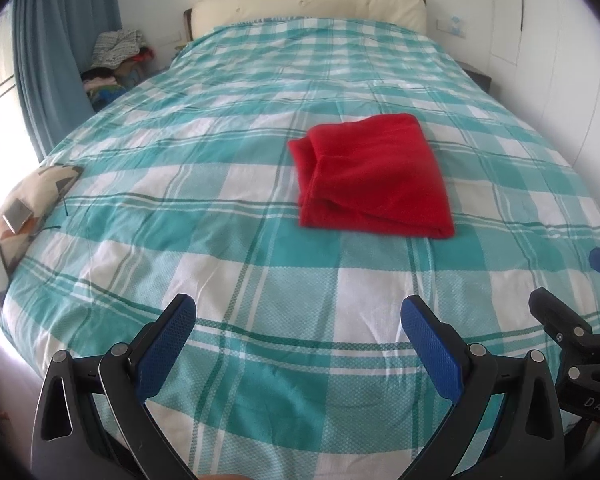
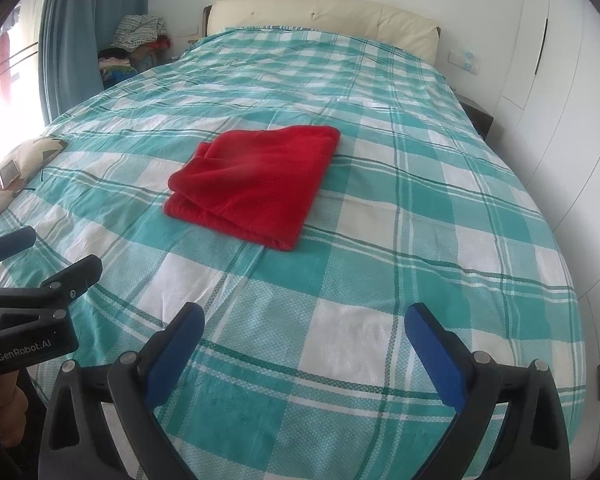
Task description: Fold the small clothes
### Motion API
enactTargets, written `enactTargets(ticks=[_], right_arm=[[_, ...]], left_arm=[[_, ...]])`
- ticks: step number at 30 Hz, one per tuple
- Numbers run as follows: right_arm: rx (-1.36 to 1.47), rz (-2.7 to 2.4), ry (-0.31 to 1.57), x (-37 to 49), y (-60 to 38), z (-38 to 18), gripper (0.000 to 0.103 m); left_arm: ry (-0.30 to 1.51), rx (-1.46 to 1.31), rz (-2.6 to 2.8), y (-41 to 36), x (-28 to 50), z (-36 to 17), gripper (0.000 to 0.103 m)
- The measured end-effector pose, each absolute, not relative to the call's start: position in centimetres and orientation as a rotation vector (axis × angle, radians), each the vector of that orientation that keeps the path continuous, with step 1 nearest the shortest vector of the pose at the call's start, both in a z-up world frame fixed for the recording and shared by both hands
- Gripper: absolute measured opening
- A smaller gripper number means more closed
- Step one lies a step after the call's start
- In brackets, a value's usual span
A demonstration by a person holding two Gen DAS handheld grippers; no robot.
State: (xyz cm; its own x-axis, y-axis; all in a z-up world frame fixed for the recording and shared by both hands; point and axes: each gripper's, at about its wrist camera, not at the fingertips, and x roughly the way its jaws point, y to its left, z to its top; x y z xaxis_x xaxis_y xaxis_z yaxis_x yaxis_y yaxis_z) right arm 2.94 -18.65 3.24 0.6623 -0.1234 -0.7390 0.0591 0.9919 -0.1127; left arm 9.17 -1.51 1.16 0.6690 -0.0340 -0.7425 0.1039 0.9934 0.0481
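My left gripper (image 1: 298,320) is held low with its two blue-padded fingers spread wide and nothing between them. My right gripper (image 2: 304,328) sits just beside it at about the same height, its fingers parted as widely and gripping nothing. Both point forward.

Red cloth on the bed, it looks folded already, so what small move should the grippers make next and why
Probably pull both grippers back and leave it. The red cloth lies as a compact folded stack on the checked bedspread, touching nothing else. The left gripper and right gripper are open, empty and well short of it. At most, press down the loose layered edge on its left side.
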Motion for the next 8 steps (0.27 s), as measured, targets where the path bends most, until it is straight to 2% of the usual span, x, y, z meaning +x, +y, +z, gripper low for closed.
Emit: enactTargets(ticks=[8], right_arm=[[-0.056,-0.107,0.832,2.61,-19.18,3.4,0.099]], left_arm=[[0.814,0.071,-0.094,-1.68,8.48,1.59,0.103]])
